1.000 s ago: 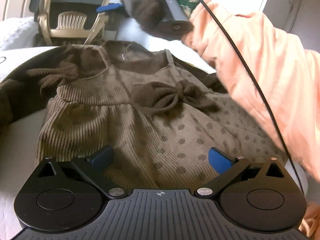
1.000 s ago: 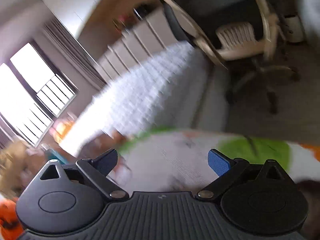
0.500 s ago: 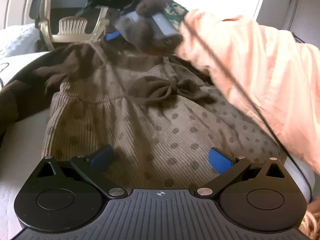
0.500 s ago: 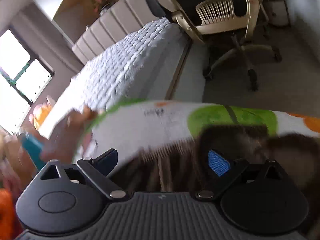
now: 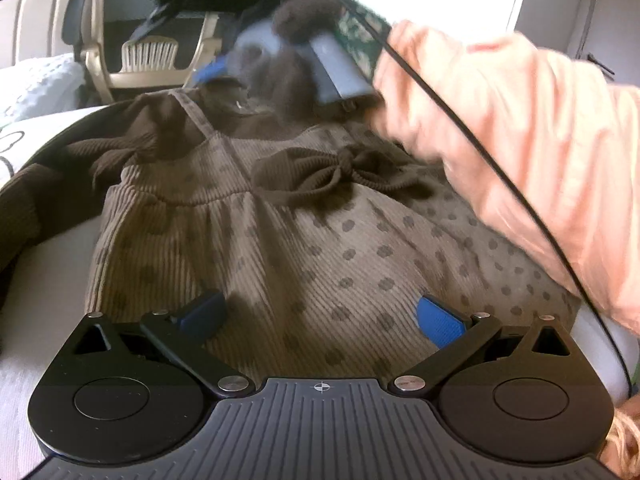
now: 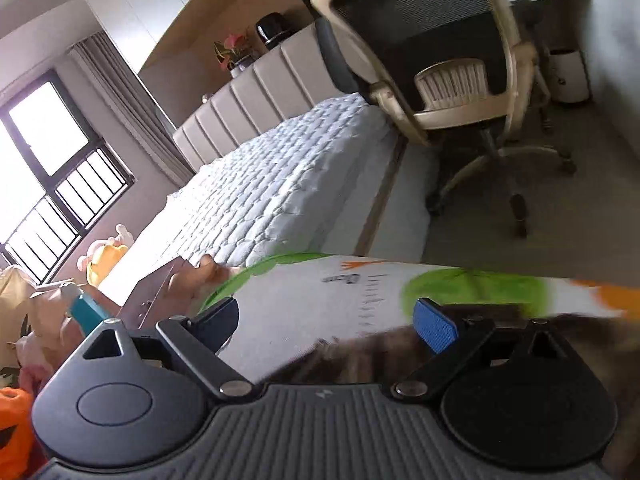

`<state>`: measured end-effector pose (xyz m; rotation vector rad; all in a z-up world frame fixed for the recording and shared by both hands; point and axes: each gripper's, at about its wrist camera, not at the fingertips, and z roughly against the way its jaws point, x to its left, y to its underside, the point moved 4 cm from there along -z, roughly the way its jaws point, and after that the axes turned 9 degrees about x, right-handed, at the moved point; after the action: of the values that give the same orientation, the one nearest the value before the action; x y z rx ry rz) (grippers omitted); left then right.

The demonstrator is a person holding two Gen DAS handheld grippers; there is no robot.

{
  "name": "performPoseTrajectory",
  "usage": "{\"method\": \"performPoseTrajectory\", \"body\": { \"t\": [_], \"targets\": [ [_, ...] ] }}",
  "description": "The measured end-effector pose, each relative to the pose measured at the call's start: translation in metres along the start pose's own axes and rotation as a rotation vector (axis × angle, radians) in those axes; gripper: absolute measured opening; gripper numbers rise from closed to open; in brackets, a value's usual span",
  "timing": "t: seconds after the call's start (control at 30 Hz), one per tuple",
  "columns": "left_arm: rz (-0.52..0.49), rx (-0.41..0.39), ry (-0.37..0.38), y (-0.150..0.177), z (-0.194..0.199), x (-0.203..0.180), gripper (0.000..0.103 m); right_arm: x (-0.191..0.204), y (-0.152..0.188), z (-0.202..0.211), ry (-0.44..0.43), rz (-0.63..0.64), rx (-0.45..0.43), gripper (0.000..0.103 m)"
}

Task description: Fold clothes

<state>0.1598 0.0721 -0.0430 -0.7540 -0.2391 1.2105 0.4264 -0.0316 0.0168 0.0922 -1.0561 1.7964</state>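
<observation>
Since a second ago the right gripper (image 5: 224, 70) has swung in from the side and come down at the neckline end of the dress (image 5: 312, 240), with the peach sleeve (image 5: 520, 152) now stretched across the garment's right side. That dress lies face up on a white printed table cover (image 6: 320, 300) — tan ribbed knit with darker dots, a dark brown bow (image 5: 340, 176) at the chest, thin straps (image 5: 192, 108) and brown sleeves (image 5: 36, 200) flopped off to the left.

It looks soft, light and limp — it should drape and bunch rather than hold a crease, and the ribbed knit will probably stretch if tugged. Best holds are likely the shoulder seams or strap roots up top, and the hem corners below; the bow is bulky and would pull the front askew.

The left gripper (image 5: 320, 312) hovers over the skirt near the hem, jaws wide, nothing between them. In its own view the right gripper also stands wide with only blurred brown cloth (image 6: 380, 356) beneath it, not pinched.

Behind the table sit an office chair (image 6: 452, 80) and a quilted bed (image 6: 280, 184).
</observation>
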Motion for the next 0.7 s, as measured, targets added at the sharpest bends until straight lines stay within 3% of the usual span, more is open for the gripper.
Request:
{"method": "performPoseTrajectory", "body": {
  "t": [0.1,0.23,0.3,0.4,0.53,0.63,0.7],
  "targets": [
    [-0.005,-0.001,0.008,0.002,0.003,0.002,0.103,-0.035,0.018,0.09,0.153,0.013,-0.089,0.095],
    [-0.005,0.001,0.017,0.002,0.003,0.003,0.103,-0.119,0.078,0.199,0.452,-0.166,-0.204,0.094],
    [-0.015,0.011,0.008,0.001,0.002,0.002,0.103,-0.161,0.11,0.235,0.576,-0.284,-0.235,0.089],
    [-0.019,0.026,-0.016,0.0,0.0,-0.001,0.103,-0.209,0.149,0.265,0.588,-0.495,-0.275,0.081],
    [0.001,0.04,-0.067,0.0,0.001,-0.006,0.103,-0.247,0.178,0.26,0.487,-0.701,-0.29,0.081],
    [-0.004,0.054,-0.097,0.001,0.0,-0.01,0.103,-0.253,0.174,0.232,0.515,-0.675,-0.279,0.081],
    [-0.011,0.066,-0.114,0.0,0.0,-0.012,0.103,-0.259,0.161,0.214,0.56,-0.605,-0.291,0.073]
  ]
}}
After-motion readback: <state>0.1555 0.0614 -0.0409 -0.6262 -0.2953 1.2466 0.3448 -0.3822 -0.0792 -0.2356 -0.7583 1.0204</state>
